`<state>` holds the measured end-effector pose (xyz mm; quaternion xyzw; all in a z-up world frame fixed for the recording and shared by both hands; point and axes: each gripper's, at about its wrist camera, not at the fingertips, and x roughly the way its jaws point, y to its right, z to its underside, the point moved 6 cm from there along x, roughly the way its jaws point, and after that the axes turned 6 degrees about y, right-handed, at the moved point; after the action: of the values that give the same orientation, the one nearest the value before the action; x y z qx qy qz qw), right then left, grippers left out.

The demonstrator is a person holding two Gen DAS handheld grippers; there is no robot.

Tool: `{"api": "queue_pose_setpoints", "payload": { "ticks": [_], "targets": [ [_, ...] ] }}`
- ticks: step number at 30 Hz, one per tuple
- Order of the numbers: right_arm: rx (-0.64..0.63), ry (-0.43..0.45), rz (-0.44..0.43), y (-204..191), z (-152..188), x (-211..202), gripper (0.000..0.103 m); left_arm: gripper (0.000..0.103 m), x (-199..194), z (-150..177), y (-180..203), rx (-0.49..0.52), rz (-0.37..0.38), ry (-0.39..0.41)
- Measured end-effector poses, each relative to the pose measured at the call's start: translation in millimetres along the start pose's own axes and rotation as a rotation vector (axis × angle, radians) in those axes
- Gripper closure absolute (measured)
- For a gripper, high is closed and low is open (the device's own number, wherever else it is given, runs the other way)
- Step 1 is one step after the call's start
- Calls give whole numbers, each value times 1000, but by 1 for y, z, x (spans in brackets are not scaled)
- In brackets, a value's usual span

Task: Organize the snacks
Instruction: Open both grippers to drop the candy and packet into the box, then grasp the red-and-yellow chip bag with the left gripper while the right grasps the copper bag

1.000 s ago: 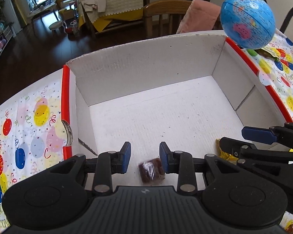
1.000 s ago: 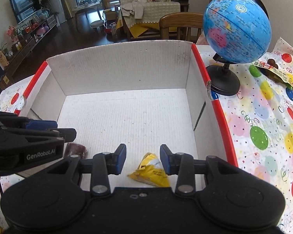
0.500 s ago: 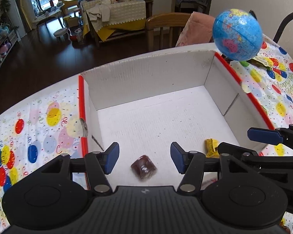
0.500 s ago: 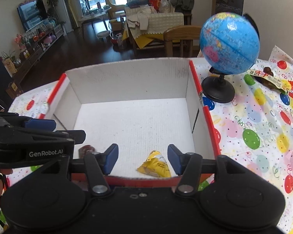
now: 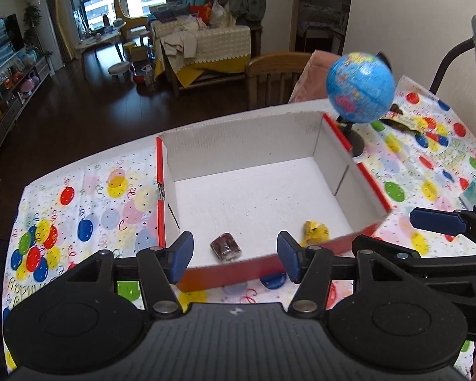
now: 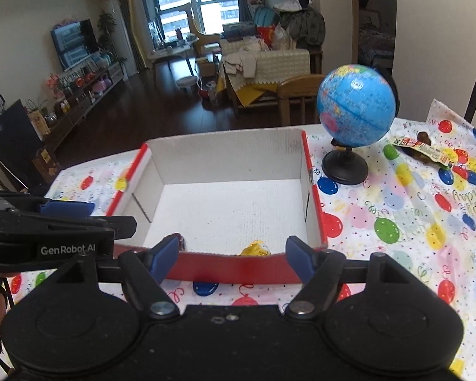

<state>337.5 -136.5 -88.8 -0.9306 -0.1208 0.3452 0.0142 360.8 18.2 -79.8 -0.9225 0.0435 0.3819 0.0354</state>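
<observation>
- The left gripper (image 5: 234, 255) has its blue-padded fingers (image 5: 182, 255) spread wide with nothing between them; it hangs above the near red wall of the box (image 5: 228, 273).
- The right gripper (image 6: 231, 258) is likewise spread wide and holds nothing, hanging just outside the same near wall (image 6: 234, 268).
- In the left wrist view a brown wrapped candy (image 5: 225, 250) lies on the white box floor near the front wall, and a crumpled yellow snack packet (image 5: 315, 231) lies to its right, apart from it.
- In the right wrist view the yellow packet (image 6: 255, 249) peeks over the near wall; the candy (image 6: 182, 242) is mostly hidden behind the left finger.
- The box sits on a tablecloth (image 6: 396, 222) printed with balloons.
- A blue globe (image 6: 356, 109) on a black stand is just beside the box's right wall.
- Beyond the globe lies another wrapper (image 6: 425, 150) on the cloth.
</observation>
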Motion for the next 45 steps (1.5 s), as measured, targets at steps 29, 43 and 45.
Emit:
{"api": "queue_pose_setpoints", "payload": {
  "ticks": [29,43,45],
  "targets": [
    [-26,120,-88,9,53,-130,9,18,-128,71,34,-105,18,121],
    [143,53,81,58,130,-119,1,9,-91,153,34,-221,8,-49],
    [162,29,103,64,141,-113,1,9,-84,162,35,-218,7,-73]
  ]
}}
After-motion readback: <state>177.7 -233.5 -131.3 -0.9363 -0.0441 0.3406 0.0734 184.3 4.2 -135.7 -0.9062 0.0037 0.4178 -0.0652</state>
